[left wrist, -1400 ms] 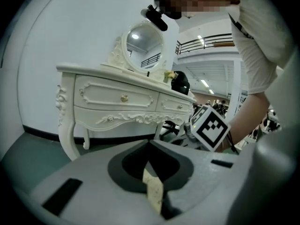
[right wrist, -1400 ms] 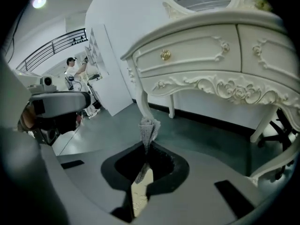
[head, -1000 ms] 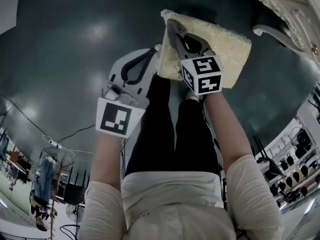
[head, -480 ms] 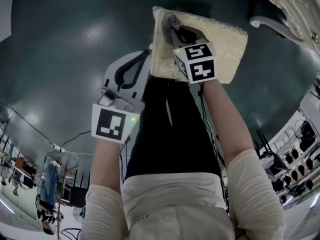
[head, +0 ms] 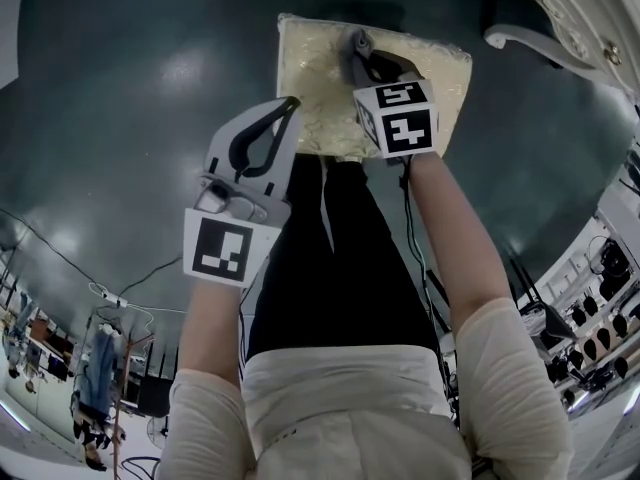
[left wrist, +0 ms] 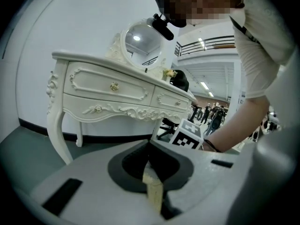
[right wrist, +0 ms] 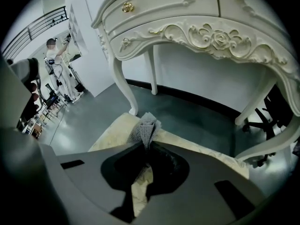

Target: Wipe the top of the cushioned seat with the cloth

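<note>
The cream cushioned seat (head: 320,78) lies low on the dark floor ahead of me. My right gripper (head: 358,46) rests on its top toward the far side, shut on a grey cloth (right wrist: 146,127) that sticks out past the jaw tips over the seat (right wrist: 110,132). The cloth (head: 357,40) is only a small grey patch in the head view. My left gripper (head: 289,104) hovers at the seat's left edge, its jaws meeting with nothing between them. In the left gripper view, a strip of seat (left wrist: 153,193) shows below the left gripper (left wrist: 149,150).
A white carved dressing table (right wrist: 197,32) stands just beyond the seat, its curved legs (right wrist: 123,81) close to the far edge; the dressing table (left wrist: 108,93) carries a round mirror. Dark green floor (head: 120,118) spreads to the left. My legs (head: 340,258) are below the seat.
The right gripper has slid with the cloth from the seat's far left corner toward the middle of the top. The left gripper has stayed by the left edge.
</note>
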`<state>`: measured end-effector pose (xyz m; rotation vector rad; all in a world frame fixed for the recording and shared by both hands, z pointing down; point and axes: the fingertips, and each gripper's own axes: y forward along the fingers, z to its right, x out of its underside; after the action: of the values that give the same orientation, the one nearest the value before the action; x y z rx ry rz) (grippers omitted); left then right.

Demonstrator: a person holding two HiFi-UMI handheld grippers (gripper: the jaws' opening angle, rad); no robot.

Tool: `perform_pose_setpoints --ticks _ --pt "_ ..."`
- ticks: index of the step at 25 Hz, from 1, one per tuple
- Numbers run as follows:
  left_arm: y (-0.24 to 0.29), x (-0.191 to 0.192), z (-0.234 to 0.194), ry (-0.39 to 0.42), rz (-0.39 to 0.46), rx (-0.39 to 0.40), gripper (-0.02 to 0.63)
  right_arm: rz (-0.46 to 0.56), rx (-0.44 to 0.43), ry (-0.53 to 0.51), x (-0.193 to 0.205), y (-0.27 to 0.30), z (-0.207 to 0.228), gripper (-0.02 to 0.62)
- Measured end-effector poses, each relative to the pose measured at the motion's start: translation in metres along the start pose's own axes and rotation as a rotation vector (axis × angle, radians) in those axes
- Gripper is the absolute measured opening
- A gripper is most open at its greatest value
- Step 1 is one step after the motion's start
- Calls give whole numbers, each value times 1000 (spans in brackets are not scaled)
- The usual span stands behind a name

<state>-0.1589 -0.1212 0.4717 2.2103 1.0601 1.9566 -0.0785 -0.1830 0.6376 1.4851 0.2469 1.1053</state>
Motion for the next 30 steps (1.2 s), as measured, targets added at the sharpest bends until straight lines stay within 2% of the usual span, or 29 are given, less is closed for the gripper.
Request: perform_pose_setpoints --ticks 11,19,30 --pt "34 -2 57 44 -21 63 2 -10 71 78 33 -32 66 29" --pt "71 0 106 59 -32 101 2 -13 129 119 70 -55 133 29" --pt "81 0 152 102 -45 123 2 -39 213 169 108 -89 188 28"
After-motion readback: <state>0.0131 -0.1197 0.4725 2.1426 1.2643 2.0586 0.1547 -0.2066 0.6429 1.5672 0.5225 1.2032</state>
